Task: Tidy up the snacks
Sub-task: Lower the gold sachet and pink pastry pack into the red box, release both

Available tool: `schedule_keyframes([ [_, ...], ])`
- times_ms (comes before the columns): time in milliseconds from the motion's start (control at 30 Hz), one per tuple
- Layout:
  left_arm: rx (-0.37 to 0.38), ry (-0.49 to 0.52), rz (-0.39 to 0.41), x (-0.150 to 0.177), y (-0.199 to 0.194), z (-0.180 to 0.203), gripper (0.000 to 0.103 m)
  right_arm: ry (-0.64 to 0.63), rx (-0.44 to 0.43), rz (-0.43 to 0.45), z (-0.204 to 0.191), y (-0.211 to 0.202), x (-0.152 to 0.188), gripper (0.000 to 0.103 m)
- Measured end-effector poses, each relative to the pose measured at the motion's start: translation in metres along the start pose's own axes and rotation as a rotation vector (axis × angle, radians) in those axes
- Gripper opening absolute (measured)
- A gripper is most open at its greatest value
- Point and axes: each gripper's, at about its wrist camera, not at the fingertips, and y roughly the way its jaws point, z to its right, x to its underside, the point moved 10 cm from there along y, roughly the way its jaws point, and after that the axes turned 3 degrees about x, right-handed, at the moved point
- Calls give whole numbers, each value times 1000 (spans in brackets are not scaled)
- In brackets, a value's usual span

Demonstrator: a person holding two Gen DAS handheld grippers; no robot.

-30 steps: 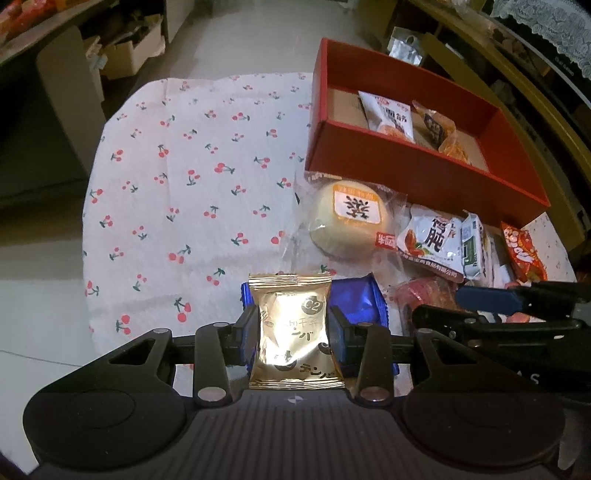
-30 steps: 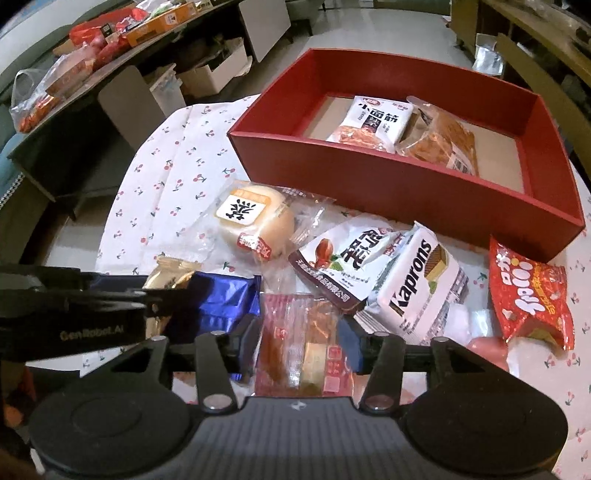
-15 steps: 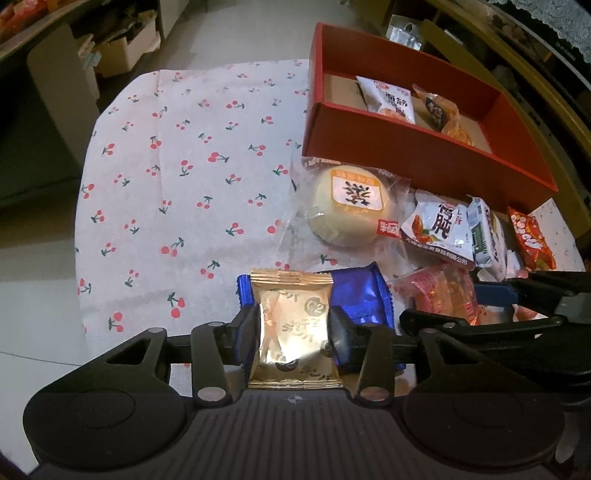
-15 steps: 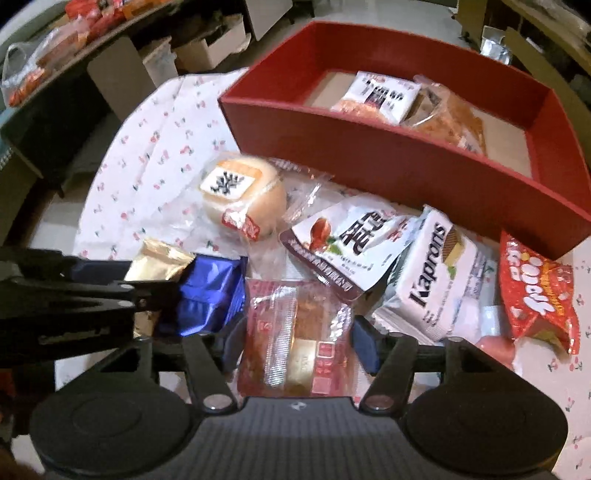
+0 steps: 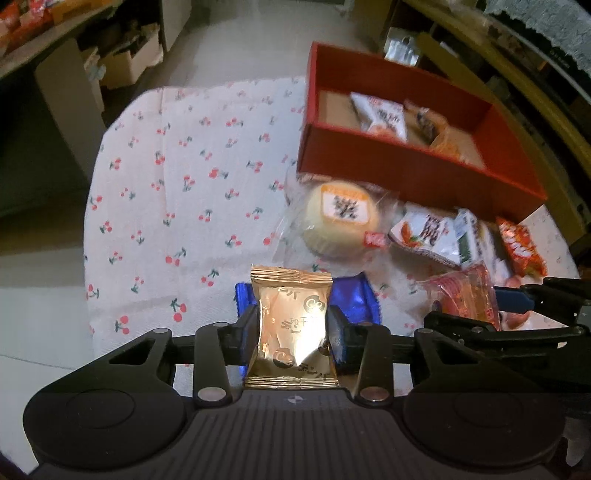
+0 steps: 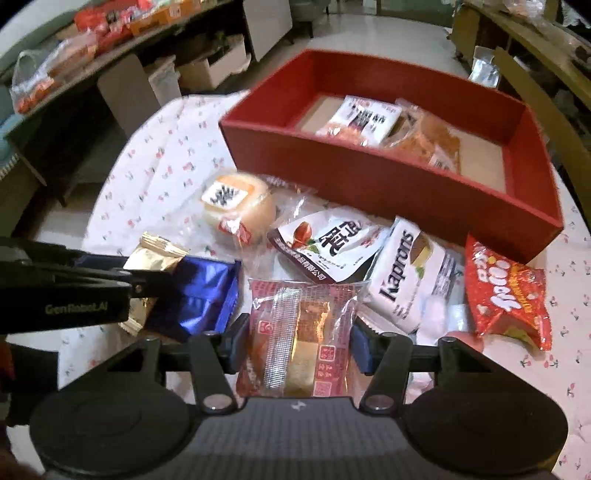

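We count two packets in the red box [image 6: 388, 177] at 12 o'clock, left gripper [image 5: 291, 328] clamped on gold packet [image 5: 291, 325], right gripper [image 6: 299, 339] clamped on pink pastry [image 6: 299, 332], having just closed further; only the right view shows shelf snacks [image 6: 103, 22]

Cherry-print tablecloth [image 5: 177, 192], cardboard boxes [image 6: 207, 70] under a side shelf [image 6: 74, 70], pale tiled floor [image 5: 258, 48]

Right gripper [image 6: 297, 341] clamped on a pink clear-wrapped cake packet [image 6: 301, 338], jaws just closed in a bit, pads on both sides. Left gripper [image 6: 147, 284] comes in from the left edge, pinching a gold packet [image 6: 155, 254] over a blue packet [image 6: 201, 291]. Beyond them: wrapped bun [image 6: 236, 206], Kaprons pack [image 6: 410, 273], red chip bag [image 6: 506, 295]. Red box [image 6: 369, 173] behind holds 2 snacks, on the cherry-print cloth [image 6: 159, 155].
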Motion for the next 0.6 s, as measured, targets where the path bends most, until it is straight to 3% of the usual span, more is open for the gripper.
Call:
schedule_keyframes([
  [600, 109, 36, 64, -24, -17, 43, 47, 123, -62, 137, 21, -51, -20, 62],
])
